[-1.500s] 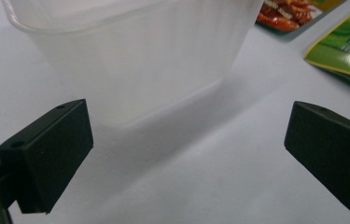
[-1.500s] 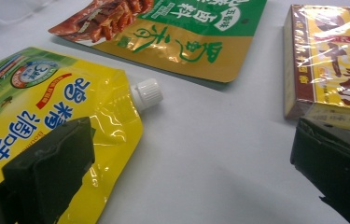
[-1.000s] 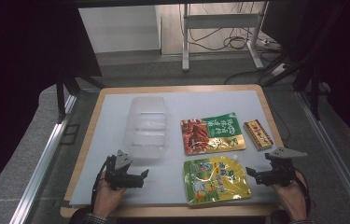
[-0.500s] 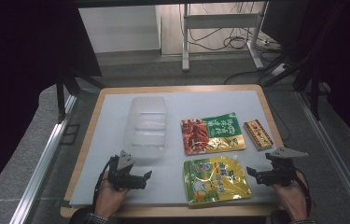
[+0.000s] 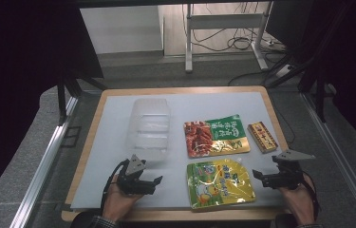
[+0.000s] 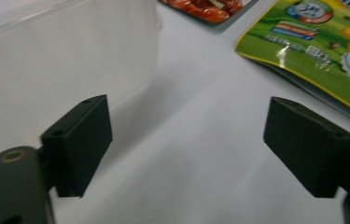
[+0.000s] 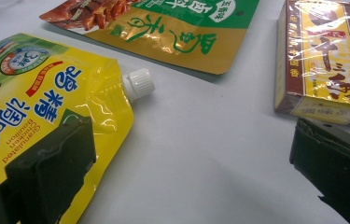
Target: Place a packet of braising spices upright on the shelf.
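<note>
A clear plastic container (image 5: 148, 127) (image 6: 56, 60) stands left of centre on the white mat. Right of it lie a green and red snack pouch (image 5: 216, 135) (image 7: 163, 28) and a small red and yellow box (image 5: 262, 136) (image 7: 324, 60). A yellow-green spouted pouch (image 5: 219, 183) (image 6: 322, 46) (image 7: 37, 93) lies near the front. My left gripper (image 5: 155, 182) (image 6: 189, 121) rests low in front of the container. It is open, its jaws have just been closing, and nothing is between them. My right gripper (image 5: 257, 176) (image 7: 191, 135) is open beside the pouch's white cap (image 7: 138, 83), with one jaw over the pouch's corner.
The mat lies on a wooden-edged table (image 5: 270, 102). A metal rail (image 5: 42, 166) runs along the left side. Behind the table are a stand's legs (image 5: 190, 47) and floor cables (image 5: 242, 42). Bare mat lies between the container and the front edge.
The left hand has edged a little to the right. The right hand and all the items have stayed where they were.
</note>
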Demonstrator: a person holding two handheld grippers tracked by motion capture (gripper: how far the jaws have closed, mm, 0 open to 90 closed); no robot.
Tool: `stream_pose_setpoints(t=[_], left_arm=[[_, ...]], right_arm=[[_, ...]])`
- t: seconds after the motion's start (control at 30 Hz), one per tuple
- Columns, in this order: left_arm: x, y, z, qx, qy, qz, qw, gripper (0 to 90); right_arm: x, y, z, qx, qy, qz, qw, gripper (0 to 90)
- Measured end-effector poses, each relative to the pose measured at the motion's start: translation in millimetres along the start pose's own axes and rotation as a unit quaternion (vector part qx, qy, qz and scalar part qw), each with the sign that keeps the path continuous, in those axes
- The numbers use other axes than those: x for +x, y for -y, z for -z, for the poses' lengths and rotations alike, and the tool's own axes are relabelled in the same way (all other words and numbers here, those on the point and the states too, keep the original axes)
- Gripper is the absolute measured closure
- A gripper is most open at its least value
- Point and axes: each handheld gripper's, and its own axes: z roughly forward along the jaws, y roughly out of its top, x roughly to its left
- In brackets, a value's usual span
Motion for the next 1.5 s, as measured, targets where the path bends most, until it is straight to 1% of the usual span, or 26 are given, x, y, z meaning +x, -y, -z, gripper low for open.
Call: stream_pose_setpoints(t=[0.1,0.13,0.17,0.23,0.3,0.37,0.43,0.47,0.6,0.63,0.67,0.73,0.8,0.83,0.9,0.97,1.0,1.03,1.1,1.17,1.23,1.27,1.3,1.37,1.43,1.5], left_arm=[[-5.1,-3.0,-3.2,-0.003,0.022,0.000,0.9997,26.3],[-5.1,-3.0,-3.2,-0.003,0.022,0.000,0.9997,28.0],[-8.3,-4.8,-5.8,-0.003,0.034,-0.002,0.9994,30.6],[-9.2,-5.3,-6.6,-0.004,0.038,-0.003,0.9993,34.4],[-13.6,-8.0,-10.7,-0.004,0.051,-0.007,0.9987,37.5],[-15.1,-8.7,-12.1,-0.003,0.053,-0.008,0.9986,40.8],[-18.0,-10.2,-14.8,-0.003,0.059,-0.011,0.9982,43.5],[-21.6,-11.8,-17.2,-0.005,0.065,-0.016,0.9977,44.9],[-26.4,-14.1,-20.3,-0.008,0.073,-0.024,0.9970,50.9],[-29.7,-15.8,-23.3,-0.009,0.079,-0.028,0.9964,52.4],[-29.7,-15.8,-23.3,-0.009,0.079,-0.028,0.9964,54.1],[-33.4,-18.3,-28.4,-0.009,0.092,-0.035,0.9951,57.8],[-35.0,-19.2,-30.2,-0.009,0.095,-0.038,0.9948,59.1],[-37.0,-20.4,-32.6,-0.009,0.099,-0.040,0.9943,63.2],[-41.1,-23.7,-38.1,-0.011,0.109,-0.043,0.9931,68.2],[-42.6,-25.0,-40.4,-0.012,0.111,-0.045,0.9927,72.8],[-43.7,-25.7,-41.8,-0.014,0.112,-0.046,0.9926,72.8],[-46.0,-27.4,-45.1,-0.012,0.116,-0.051,0.9919,75.8],[-48.2,-28.4,-48.4,-0.010,0.119,-0.053,0.9914,77.6],[-51.7,-29.3,-51.7,-0.008,0.119,-0.061,0.9910,79.3],[-53.2,-29.7,-53.0,-0.009,0.119,-0.065,0.9907,81.0],[-54.6,-30.3,-54.1,-0.011,0.122,-0.067,0.9902,81.0],[-57.0,-31.6,-56.2,-0.012,0.126,-0.070,0.9895,83.7],[-58.1,-32.3,-57.3,-0.014,0.129,-0.070,0.9891,84.9],[-60.9,-33.5,-62.5,-0.014,0.135,-0.073,0.9881,88.0],[-62.1,-34.1,-67.1,-0.014,0.143,-0.071,0.9871,88.7]], right_arm=[[0.3,0.0,-0.3,0.002,0.000,0.002,1.0000,0.4],[0.3,0.0,-0.3,0.002,0.000,0.002,1.0000,0.4],[0.9,0.0,-1.0,0.005,-0.002,0.003,1.0000,0.5],[1.3,0.0,-1.4,0.006,-0.002,0.003,1.0000,0.5],[1.6,0.0,-1.8,0.008,-0.005,0.004,1.0000,0.6],[1.8,0.0,-2.0,0.010,-0.006,0.003,0.9999,0.7],[2.2,-0.1,-2.0,0.010,-0.007,0.004,0.9999,0.7],[2.5,-0.1,-2.1,0.010,-0.008,0.004,0.9999,0.7],[2.8,-0.1,-2.5,0.011,-0.007,0.006,0.9999,0.8],[2.9,0.0,-2.7,0.013,-0.009,0.006,0.9999,0.9],[3.0,0.0,-2.8,0.013,-0.009,0.006,0.9999,0.9],[3.2,0.0,-3.1,0.014,-0.010,0.005,0.9998,1.0],[3.4,0.0,-3.3,0.015,-0.010,0.005,0.9998,1.0],[3.8,0.0,-3.6,0.015,-0.012,0.005,0.9998,1.0],[4.0,-0.1,-3.8,0.016,-0.011,0.005,0.9998,1.0],[4.2,-0.1,-4.0,0.017,-0.012,0.003,0.9998,1.0],[4.2,-0.1,-4.0,0.017,-0.012,0.003,0.9998,1.0],[4.0,0.1,-4.0,0.017,-0.012,0.002,0.9998,1.0],[3.7,0.2,-4.1,0.018,-0.011,0.003,0.9998,1.0],[3.6,0.4,-4.2,0.019,-0.011,0.003,0.9998,1.0],[3.8,0.4,-4.3,0.019,-0.011,0.004,0.9998,1.0],[3.8,0.4,-4.3,0.019,-0.011,0.004,0.9998,1.0],[3.9,0.4,-4.4,0.020,-0.011,0.004,0.9997,1.0],[4.1,0.3,-4.4,0.021,-0.011,0.003,0.9997,1.0],[4.5,0.5,-5.2,0.023,-0.016,-0.002,0.9996,1.0],[5.0,0.4,-5.4,0.024,-0.016,-0.002,0.9996,1.0]])
